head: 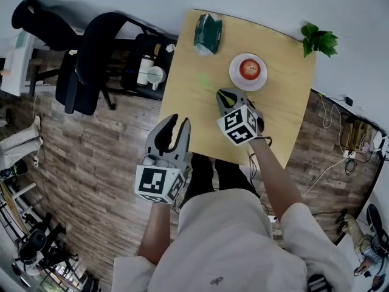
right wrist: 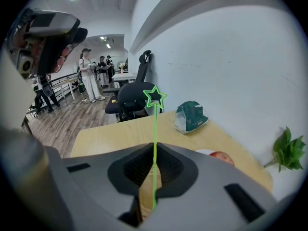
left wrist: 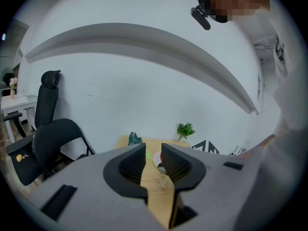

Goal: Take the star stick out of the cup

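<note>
Gripping the star stick (right wrist: pixel 155 124) low on its shaft with the right gripper (right wrist: pixel 154 154), jaws pressed tight on it, above the table (head: pixel 188 99) near its front edge. Pointing up and away along the jaws, star at the far tip. No cup seen in any view. Keeping the left gripper (left wrist: pixel 153 152) parted and empty by the front left corner. Probably best lifted along the shaft.

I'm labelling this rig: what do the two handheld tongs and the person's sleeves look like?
Both the left tongs and right tongs are grey with black ribbed pads, each carrying a white cube of black square markers. The person wears a pale short-sleeved shirt.
</note>
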